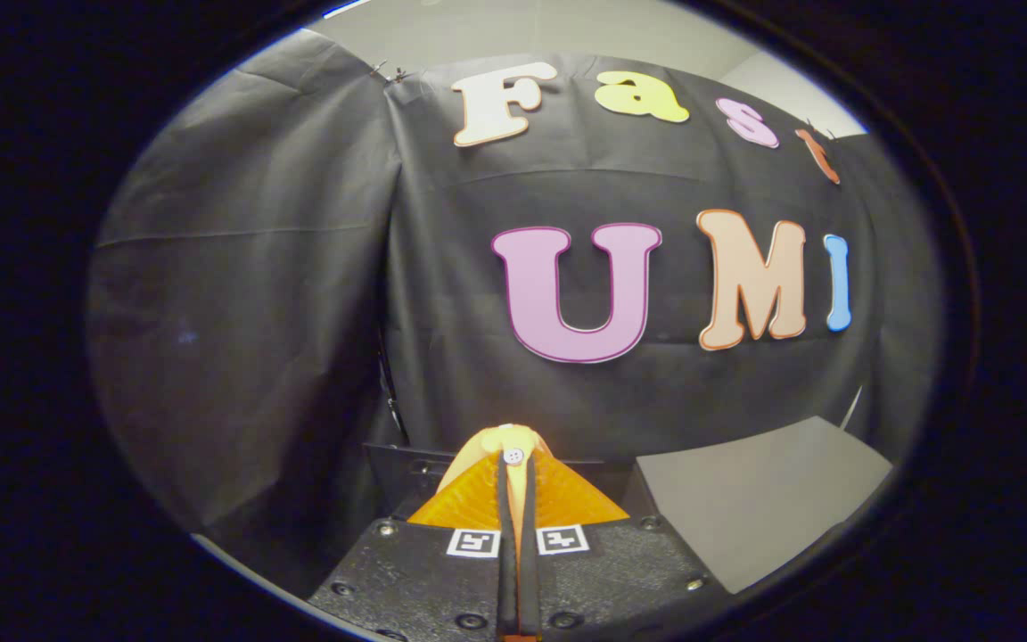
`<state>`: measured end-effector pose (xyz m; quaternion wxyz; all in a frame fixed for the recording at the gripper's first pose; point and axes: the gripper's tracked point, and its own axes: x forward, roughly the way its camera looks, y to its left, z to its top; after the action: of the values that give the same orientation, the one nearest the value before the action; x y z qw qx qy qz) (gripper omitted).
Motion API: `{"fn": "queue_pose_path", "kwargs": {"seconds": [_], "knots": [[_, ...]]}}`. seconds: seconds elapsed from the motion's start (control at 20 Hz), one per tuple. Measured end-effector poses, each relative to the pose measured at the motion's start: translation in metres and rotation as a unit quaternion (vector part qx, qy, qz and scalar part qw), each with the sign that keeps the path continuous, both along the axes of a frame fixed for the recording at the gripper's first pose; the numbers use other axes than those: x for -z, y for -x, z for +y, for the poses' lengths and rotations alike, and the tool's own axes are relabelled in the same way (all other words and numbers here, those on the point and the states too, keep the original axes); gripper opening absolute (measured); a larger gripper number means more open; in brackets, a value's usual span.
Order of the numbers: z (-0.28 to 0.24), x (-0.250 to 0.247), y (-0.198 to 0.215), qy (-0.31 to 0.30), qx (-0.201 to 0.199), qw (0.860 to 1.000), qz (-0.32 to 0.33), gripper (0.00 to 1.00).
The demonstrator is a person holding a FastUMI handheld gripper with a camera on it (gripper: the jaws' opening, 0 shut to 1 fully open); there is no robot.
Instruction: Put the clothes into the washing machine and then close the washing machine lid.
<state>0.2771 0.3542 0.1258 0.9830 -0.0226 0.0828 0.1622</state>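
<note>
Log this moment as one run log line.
tongs: shut on orange cloth | cloth: pinched between fingers, button showing at tips | ahead: black booth wall | grey surface beside

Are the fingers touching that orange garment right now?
Touching. In the gripper view both fingers are closed together on the orange garment, which bulges out on either side of them, its white button sitting at the tips.
</note>
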Motion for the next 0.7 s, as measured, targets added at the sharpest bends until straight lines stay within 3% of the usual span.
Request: {"fn": "queue_pose_path", "kwargs": {"seconds": [0.25,0.45,0.7], "knots": [[0.015,0.042,-0.008,-0.031,0.01,0.999,0.007,0.01],[0.024,0.087,-0.012,-0.053,0.042,0.998,0.011,0.01],[0.037,0.145,-0.015,-0.005,0.055,0.998,0.014,0.01]]}}
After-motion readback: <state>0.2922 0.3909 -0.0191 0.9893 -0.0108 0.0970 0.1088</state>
